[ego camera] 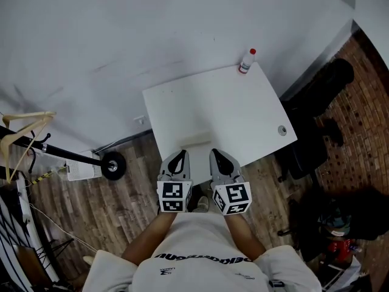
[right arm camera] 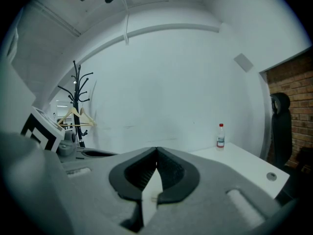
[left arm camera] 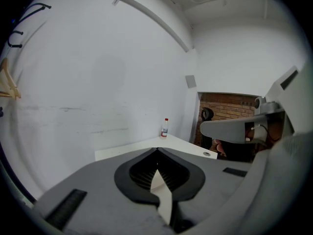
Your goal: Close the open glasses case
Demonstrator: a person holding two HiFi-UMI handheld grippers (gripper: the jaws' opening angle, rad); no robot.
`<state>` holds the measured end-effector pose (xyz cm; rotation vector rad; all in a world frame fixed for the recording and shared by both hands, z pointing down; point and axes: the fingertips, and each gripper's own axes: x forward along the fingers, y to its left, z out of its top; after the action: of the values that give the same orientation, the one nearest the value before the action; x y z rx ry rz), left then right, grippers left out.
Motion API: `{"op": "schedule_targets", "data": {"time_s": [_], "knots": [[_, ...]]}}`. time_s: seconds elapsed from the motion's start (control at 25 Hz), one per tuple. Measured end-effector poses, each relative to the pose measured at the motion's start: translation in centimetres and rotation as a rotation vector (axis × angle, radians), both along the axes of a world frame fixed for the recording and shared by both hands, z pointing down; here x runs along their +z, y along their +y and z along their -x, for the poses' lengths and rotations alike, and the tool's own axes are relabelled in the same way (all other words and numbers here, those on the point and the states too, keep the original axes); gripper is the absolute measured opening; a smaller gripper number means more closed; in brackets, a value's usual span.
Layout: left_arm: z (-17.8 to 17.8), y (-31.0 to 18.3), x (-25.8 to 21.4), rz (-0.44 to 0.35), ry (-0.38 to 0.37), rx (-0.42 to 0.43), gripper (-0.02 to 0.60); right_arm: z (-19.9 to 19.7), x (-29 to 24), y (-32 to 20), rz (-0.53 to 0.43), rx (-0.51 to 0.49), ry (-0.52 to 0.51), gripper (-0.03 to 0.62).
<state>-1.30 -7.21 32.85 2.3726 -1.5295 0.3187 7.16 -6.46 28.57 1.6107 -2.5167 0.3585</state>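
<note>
No glasses case shows in any view. A white table [ego camera: 213, 108] stands against the white wall, bare except for a small bottle and a cable hole. My left gripper [ego camera: 179, 155] and right gripper [ego camera: 217, 153] hang side by side over the table's near edge, held close to the person's body. Both point toward the wall. In the left gripper view the left gripper's [left arm camera: 157, 150] jaw tips meet with nothing between them. The right gripper's [right arm camera: 156, 149] jaw tips also meet on nothing in its own view.
A small white bottle with a red cap [ego camera: 247, 61] stands at the table's far right corner. A round cable grommet [ego camera: 282, 130] sits near the right edge. A black chair [ego camera: 316, 120] is right of the table, and a stand's wheeled base [ego camera: 113, 165] and a wooden hanger [ego camera: 24, 126] are left.
</note>
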Motion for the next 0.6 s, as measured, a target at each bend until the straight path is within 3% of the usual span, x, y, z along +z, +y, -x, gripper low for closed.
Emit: {"op": "schedule_targets", "data": {"time_s": [0.6], "knots": [[0.9, 0.3, -3.5, -0.098, -0.002, -0.002, -0.003, 0.6, -2.9, -0.1, -0.090, -0.019, 0.009, -0.002]]}}
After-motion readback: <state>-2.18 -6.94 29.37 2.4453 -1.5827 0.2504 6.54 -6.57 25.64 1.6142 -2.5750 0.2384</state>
